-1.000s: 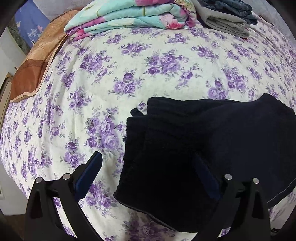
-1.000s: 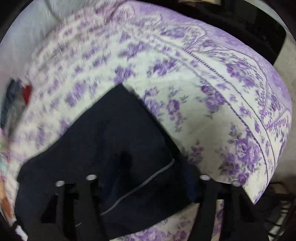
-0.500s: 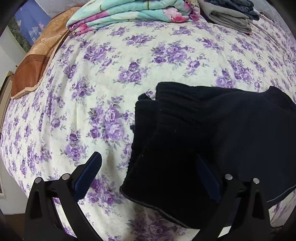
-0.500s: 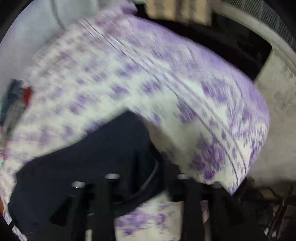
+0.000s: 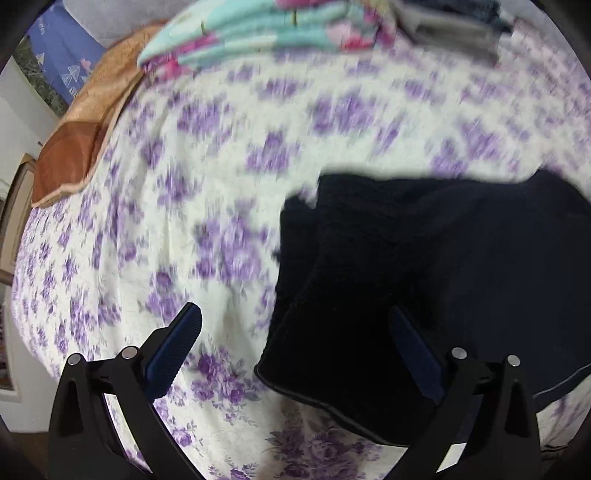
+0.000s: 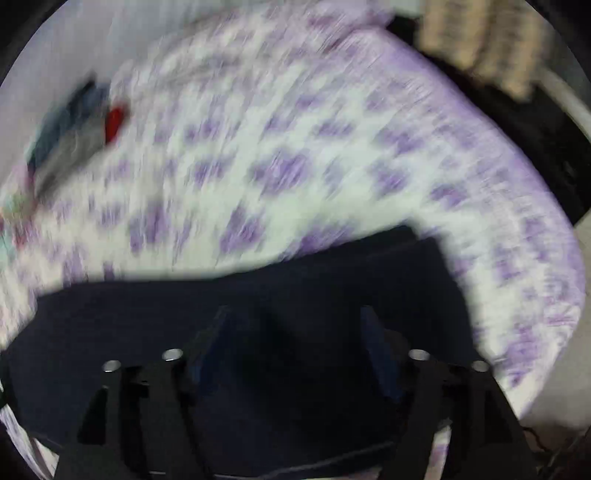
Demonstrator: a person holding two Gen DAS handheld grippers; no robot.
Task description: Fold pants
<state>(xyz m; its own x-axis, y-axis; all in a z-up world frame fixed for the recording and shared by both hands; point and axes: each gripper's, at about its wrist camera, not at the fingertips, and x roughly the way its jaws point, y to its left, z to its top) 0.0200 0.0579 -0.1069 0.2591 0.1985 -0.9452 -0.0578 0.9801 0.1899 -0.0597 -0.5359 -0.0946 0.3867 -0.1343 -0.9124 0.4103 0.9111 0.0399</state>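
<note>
The dark navy pants (image 5: 443, 266) lie folded on the purple-flowered bed sheet (image 5: 207, 177), at the right of the left wrist view. My left gripper (image 5: 295, 332) is open above the pants' left edge; one finger is over bare sheet, the other over the fabric. In the blurred right wrist view the pants (image 6: 147, 314) fill the lower half. My right gripper (image 6: 295, 332) is over them with its jaws apart, and a raised ridge of fabric lies between the fingers.
A folded turquoise floral quilt (image 5: 258, 40) and folded grey and dark clothes (image 5: 454, 26) lie at the far side of the bed. An orange-brown blanket (image 5: 81, 122) lies at the far left. The bed edge (image 6: 546, 229) curves at the right, with dark objects beyond.
My right gripper has swung left over the pants and its jaws have narrowed. My left gripper has shifted slightly; the pants sit further right in its view.
</note>
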